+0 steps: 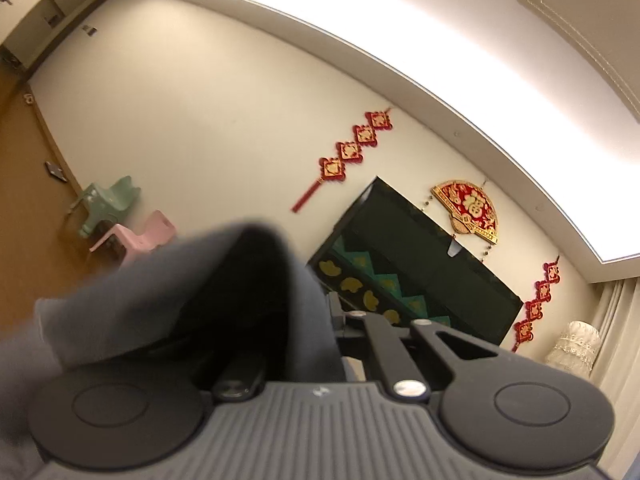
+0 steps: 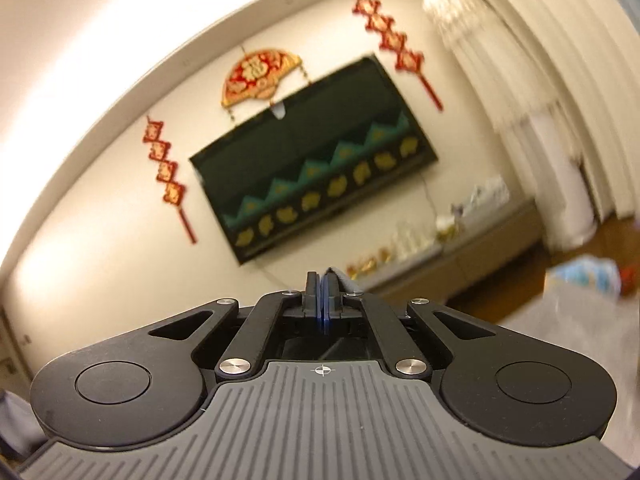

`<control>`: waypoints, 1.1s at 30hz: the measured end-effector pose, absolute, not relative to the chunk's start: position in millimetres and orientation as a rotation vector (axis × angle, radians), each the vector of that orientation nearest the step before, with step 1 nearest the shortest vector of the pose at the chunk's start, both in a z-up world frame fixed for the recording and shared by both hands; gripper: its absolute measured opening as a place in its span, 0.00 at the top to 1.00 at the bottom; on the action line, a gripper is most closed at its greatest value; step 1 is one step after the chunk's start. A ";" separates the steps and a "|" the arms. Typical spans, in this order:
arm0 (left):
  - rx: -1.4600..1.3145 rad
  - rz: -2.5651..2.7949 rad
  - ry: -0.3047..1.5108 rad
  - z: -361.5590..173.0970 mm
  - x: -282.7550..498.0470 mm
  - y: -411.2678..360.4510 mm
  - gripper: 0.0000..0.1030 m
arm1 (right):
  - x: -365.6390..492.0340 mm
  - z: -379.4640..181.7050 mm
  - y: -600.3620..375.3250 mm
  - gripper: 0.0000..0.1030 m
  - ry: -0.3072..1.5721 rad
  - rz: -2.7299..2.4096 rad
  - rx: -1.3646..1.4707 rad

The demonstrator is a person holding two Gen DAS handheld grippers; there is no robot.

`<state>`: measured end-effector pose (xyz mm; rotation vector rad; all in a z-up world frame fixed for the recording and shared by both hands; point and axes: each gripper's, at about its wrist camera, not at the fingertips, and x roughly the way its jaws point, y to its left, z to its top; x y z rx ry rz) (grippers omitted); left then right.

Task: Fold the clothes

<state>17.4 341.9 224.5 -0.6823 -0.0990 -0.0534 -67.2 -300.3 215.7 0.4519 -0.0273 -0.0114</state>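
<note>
While both grippers pointed roughly level at the wall, the grey garment (image 1: 160, 300) hung bunched over the left gripper (image 1: 332, 312), hiding its fingertips — jaws read as closed, apparently pinching the cloth. The right gripper (image 2: 322, 292) had its jaws pressed together; a thin dark ribbed edge showed beside them, but whether it was cloth I could not tell. Risks, as judged: a shallow pinch could slip as the fabric hung free, and a one-sided hold would let the garment swing or twist — spoiling any even fold.
</note>
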 end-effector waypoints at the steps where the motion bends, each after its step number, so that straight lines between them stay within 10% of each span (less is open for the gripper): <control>1: -0.689 -0.046 -0.060 233.0 43.9 339.3 0.97 | -47.9 228.4 -300.5 1.00 -0.008 -0.034 0.420; 8: -0.612 0.146 0.325 191.5 263.9 314.4 0.96 | 146.2 221.4 -309.2 1.00 0.330 -0.204 0.365; 10: -0.605 0.160 0.456 156.7 285.8 308.8 0.92 | 189.2 188.0 -311.7 0.81 0.495 -0.265 0.392; 14: -0.647 0.085 0.510 98.9 258.5 306.2 0.86 | 157.2 127.5 -281.3 0.63 0.542 -0.121 0.417; 23: -0.680 0.001 0.521 40.2 150.1 330.1 0.78 | 95.2 -9.5 -173.5 0.63 0.869 0.238 0.518; 33: -0.818 -0.066 0.741 -14.8 157.2 344.7 0.48 | 163.7 -12.3 -175.9 0.52 0.787 0.074 0.644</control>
